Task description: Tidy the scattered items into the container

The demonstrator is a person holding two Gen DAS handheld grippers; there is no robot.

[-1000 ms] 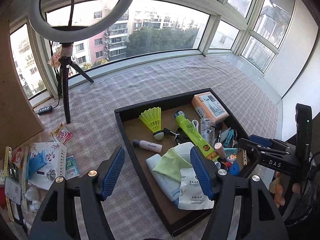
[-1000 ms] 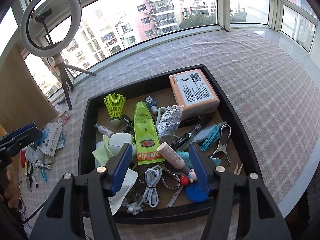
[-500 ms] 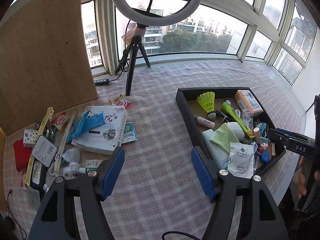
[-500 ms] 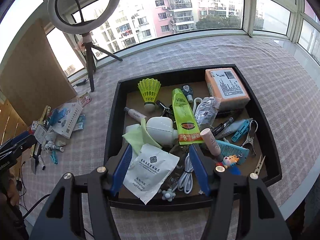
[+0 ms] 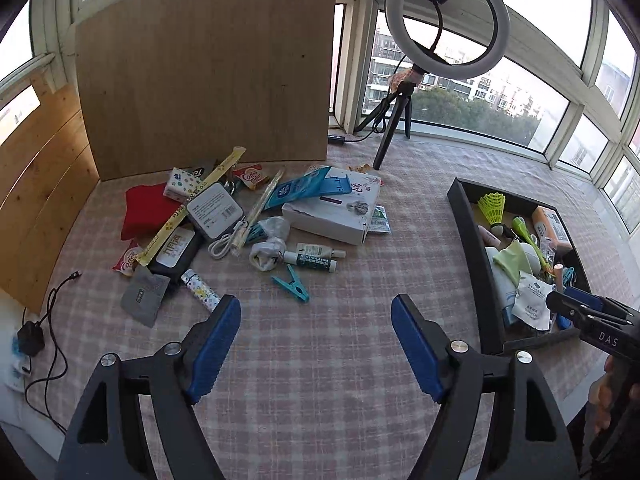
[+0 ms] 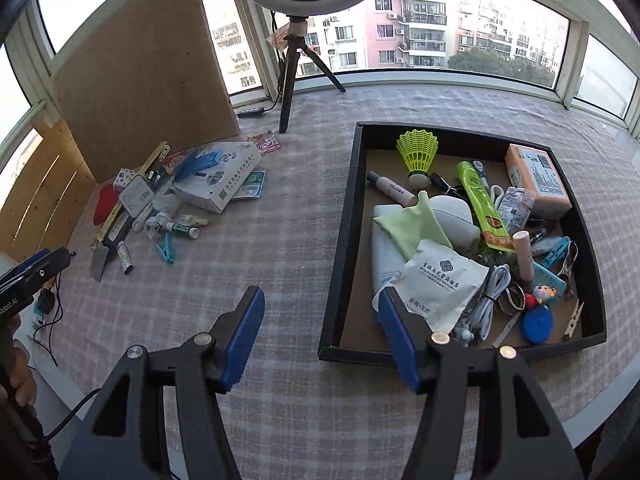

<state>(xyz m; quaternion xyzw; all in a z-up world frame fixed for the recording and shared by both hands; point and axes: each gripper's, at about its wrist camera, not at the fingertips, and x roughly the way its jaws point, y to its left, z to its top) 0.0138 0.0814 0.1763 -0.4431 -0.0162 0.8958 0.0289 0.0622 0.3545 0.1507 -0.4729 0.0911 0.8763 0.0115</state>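
Observation:
The black tray [image 6: 344, 224] holds several items, among them a yellow shuttlecock [image 6: 417, 152], a green tube [image 6: 482, 208] and a white sachet [image 6: 436, 280]; it also shows at the right of the left wrist view [image 5: 474, 248]. Scattered items lie on the checked cloth: a white box [image 5: 332, 208], a teal clothespin [image 5: 294, 284], a small tube [image 5: 310, 261], a red pouch [image 5: 144, 210]. My left gripper [image 5: 316, 344] is open and empty, above bare cloth short of the pile. My right gripper [image 6: 320, 332] is open and empty at the tray's near left corner.
A ring light on a tripod [image 5: 400, 96] stands at the back. A brown board [image 5: 208, 64] leans behind the pile. A black cable and plug [image 5: 32, 340] lie at the left edge. Windows surround the table.
Both grippers have swung left, away from the tray; the left one now faces the scattered pile. Both stay open and empty.

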